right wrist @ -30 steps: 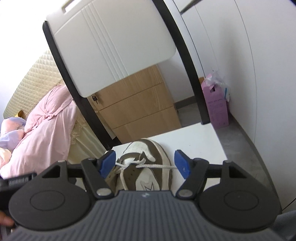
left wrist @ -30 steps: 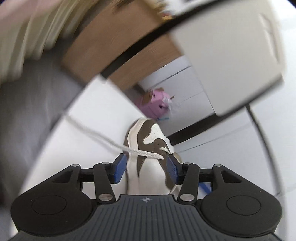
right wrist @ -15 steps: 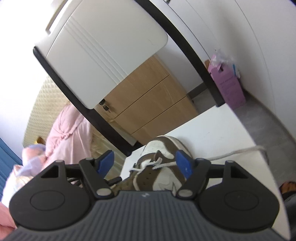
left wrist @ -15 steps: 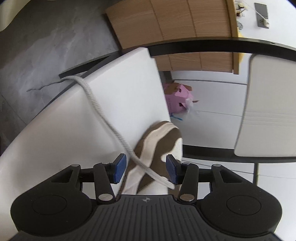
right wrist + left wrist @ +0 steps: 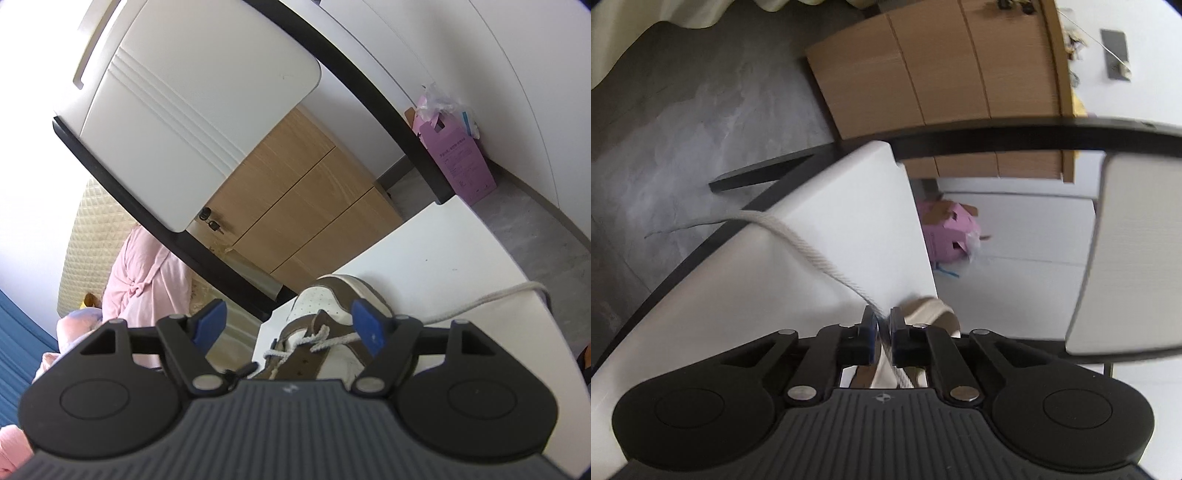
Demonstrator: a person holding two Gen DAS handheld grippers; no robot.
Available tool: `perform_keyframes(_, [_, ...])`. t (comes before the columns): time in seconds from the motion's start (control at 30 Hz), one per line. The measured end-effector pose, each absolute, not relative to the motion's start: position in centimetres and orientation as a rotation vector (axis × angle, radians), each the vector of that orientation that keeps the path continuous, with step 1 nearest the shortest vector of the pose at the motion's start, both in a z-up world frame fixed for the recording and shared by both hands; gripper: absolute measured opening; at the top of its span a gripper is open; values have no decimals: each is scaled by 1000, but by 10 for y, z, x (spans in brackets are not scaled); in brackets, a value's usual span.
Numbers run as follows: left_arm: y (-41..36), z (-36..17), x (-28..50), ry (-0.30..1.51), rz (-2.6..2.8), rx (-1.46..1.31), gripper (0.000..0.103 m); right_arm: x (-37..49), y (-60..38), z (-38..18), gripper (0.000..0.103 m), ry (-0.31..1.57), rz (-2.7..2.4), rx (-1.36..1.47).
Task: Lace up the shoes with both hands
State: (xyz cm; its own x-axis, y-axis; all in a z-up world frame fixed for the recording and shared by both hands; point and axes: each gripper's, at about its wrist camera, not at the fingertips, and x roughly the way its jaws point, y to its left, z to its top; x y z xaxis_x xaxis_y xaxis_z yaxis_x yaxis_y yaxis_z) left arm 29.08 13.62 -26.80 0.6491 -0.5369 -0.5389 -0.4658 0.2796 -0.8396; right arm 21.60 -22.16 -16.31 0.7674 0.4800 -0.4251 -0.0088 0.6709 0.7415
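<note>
Since the earlier frame, the left hand-held gripper (image 5: 883, 325) had come closer over the brown-and-white leather sneaker (image 5: 325, 332), and its jaws had just been closing; they were now clamped on the thick white braided shoelace (image 5: 812, 254), which passed between the blue pads. The right hand-held gripper (image 5: 293, 321) had rolled slightly and stood open, its jaws spread either side of the sneaker's laced throat with nothing pressed between them.

The sneaker lay on the white bench (image 5: 443, 266), toe pointing away toward the far edge. From the left gripper's pads the shoelace ran across the bench top and dropped over its side edge, the frayed tip hanging above the grey floor (image 5: 683, 110).

Beyond the bench stood a white chair back on a black frame (image 5: 192, 110), close to the far edge, with a light wooden drawer cabinet (image 5: 314, 206) behind it. A pink cardboard box (image 5: 458, 155) sat on the floor against the white wall. Pink fabric (image 5: 144, 273) lay to the left. Bare bench surface remained beside the sneaker on the shoelace's side.
</note>
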Motion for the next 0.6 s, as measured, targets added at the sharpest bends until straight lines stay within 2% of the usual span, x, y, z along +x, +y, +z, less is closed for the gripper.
perform_keyframes(0.6, [223, -272, 287, 791, 124, -1408, 5, 219, -220, -170, 80, 659, 261, 819])
